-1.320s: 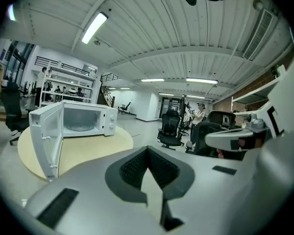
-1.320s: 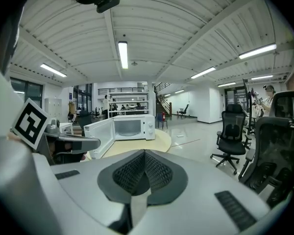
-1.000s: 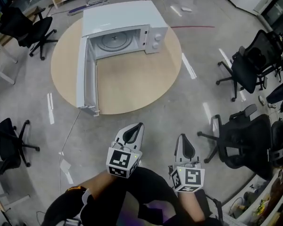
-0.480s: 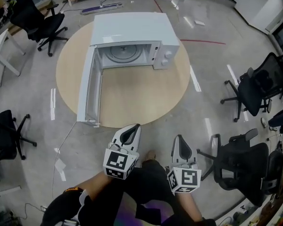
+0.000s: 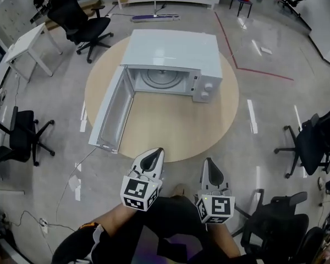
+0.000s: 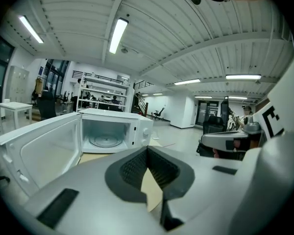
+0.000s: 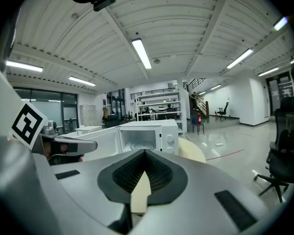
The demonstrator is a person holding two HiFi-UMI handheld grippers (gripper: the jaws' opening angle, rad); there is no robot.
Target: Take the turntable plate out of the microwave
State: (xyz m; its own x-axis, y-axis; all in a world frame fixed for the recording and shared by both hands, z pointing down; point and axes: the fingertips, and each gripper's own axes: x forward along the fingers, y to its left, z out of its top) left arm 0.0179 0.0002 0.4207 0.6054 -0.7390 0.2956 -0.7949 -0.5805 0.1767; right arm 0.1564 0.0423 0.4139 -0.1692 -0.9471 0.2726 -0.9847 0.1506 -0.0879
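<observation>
Turntable plate (image 5: 160, 79) lies flat on the floor of the white microwave (image 5: 175, 49), whose door (image 5: 112, 113) hangs wide open to the left. The oven sits on a round wooden table (image 5: 170, 132). Both grippers are well short of it, off the table's near edge. The left gripper (image 5: 154, 154) and right gripper (image 5: 210, 164) sit side by side, each with its jaws clenched together and nothing between them. The left gripper view looks straight into the cavity and shows the glass plate clearly. The right gripper view sees the oven more from the side. Only the head view shows the office chairs (image 5: 80, 21) standing around.
</observation>
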